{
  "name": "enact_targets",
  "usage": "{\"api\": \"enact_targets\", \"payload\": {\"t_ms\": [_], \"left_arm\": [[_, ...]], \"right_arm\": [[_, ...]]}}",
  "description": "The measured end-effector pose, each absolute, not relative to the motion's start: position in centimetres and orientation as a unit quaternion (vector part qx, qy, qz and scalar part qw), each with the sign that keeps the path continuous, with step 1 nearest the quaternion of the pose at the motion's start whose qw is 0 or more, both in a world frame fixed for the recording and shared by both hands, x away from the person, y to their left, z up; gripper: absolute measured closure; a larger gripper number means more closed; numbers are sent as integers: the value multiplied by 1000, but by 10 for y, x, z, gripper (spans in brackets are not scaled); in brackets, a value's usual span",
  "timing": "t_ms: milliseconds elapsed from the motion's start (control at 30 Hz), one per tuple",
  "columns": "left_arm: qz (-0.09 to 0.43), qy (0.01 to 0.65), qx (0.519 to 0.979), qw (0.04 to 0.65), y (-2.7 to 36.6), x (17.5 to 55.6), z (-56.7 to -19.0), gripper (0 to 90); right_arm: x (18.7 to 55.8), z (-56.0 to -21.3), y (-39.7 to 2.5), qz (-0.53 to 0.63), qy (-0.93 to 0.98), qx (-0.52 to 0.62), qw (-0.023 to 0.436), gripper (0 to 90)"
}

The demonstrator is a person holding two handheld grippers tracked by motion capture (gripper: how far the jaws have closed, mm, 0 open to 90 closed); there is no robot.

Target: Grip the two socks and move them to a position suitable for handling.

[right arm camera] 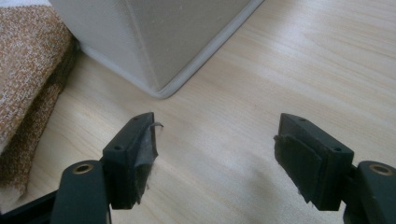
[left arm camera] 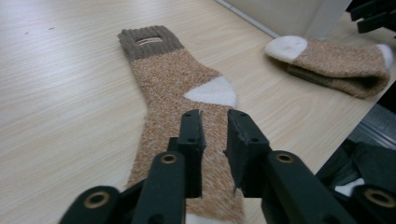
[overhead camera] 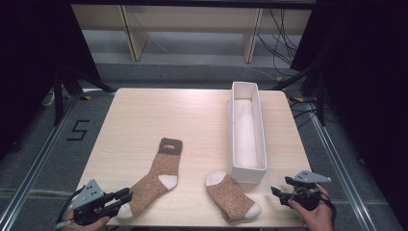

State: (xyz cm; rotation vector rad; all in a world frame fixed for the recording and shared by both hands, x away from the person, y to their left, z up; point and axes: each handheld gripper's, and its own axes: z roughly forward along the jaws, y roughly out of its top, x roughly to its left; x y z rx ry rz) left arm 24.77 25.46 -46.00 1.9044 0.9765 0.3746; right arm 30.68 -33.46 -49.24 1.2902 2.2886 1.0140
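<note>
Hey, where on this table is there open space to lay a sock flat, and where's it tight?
Free: the wide bare wood left of the white bin and beyond the flat sock, up to the far edge. Tight: the near strip, where the folded sock lies just by the bin's near end, the left gripper over the flat sock's toe, the right gripper beside the bin's corner.

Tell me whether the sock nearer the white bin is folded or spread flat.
Folded: the right sock is doubled over, its layers stacked, beside the white bin.

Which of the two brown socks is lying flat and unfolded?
The left sock, under the left gripper: its dark cuff shows. The right sock, near the white bin, is folded double.
</note>
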Motion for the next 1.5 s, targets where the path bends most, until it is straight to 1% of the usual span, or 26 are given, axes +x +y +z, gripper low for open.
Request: {"api": "enact_targets", "payload": {"t_ms": [67,100,167,267,300,333,367,467,500,533,567,600,633,767,833,933,1033,1100,1200,1233,1267,1300,1333,1367,1400,1500], "left_arm": [[148,393,784,458,255,251,-464,793],[141,398,789,446,253,258,-473,840],[130,396,797,437,250,266,-482,887],[125,396,803,428,245,273,-489,891],[120,385,815,415,246,277,-491,891],[114,387,815,417,243,279,-494,892],[103,383,826,401,240,281,-497,891],[92,384,834,386,238,283,-502,889],[96,391,839,366,240,287,-507,890],[96,391,839,366,240,287,-507,892],[91,391,840,366,244,290,-508,893],[86,393,839,366,246,292,-508,894],[96,394,844,352,250,298,-506,894],[111,389,857,319,260,315,-502,895],[126,390,861,302,266,326,-499,894],[135,404,854,298,270,336,-499,894],[145,416,848,296,273,350,-499,894],[148,415,848,294,272,356,-497,894],[153,416,839,317,264,362,-490,893],[155,401,841,328,250,365,-485,893],[155,401,841,328,250,365,-485,893],[148,389,846,334,229,370,-485,893],[148,389,846,334,229,370,-485,893],[141,383,850,334,211,379,-486,893],[141,383,850,334,211,379,-486,893],[142,377,853,332,187,395,-486,893]], "right_arm": [[307,-492,-334,355,802,453,162,296],[307,-492,-335,355,802,451,163,296],[307,-492,-335,355,803,451,164,296],[307,-491,-335,356,804,447,166,297],[306,-491,-335,355,803,449,165,297],[306,-490,-334,358,800,451,167,301],[306,-489,-334,362,795,454,176,310],[304,-487,-332,367,792,458,166,324],[301,-483,-330,369,788,464,164,336],[301,-483,-330,369,788,464,164,336],[302,-481,-330,371,797,443,177,340],[299,-480,-327,368,791,458,169,341],[302,-482,-328,371,801,438,170,341],[303,-483,-327,357,807,434,182,342],[303,-484,-327,360,806,437,175,342],[304,-483,-328,357,810,434,168,341],[304,-484,-328,353,809,433,180,340],[304,-485,-328,353,808,437,178,340],[302,-485,-326,356,803,450,163,340],[304,-486,-328,356,806,444,165,340],[304,-486,-328,359,805,443,164,340],[304,-486,-328,355,807,442,168,340],[304,-486,-328,355,807,442,168,340],[304,-485,-328,351,811,431,180,340],[304,-485,-328,351,811,431,180,340],[304,-487,-327,353,811,435,172,339]]}}
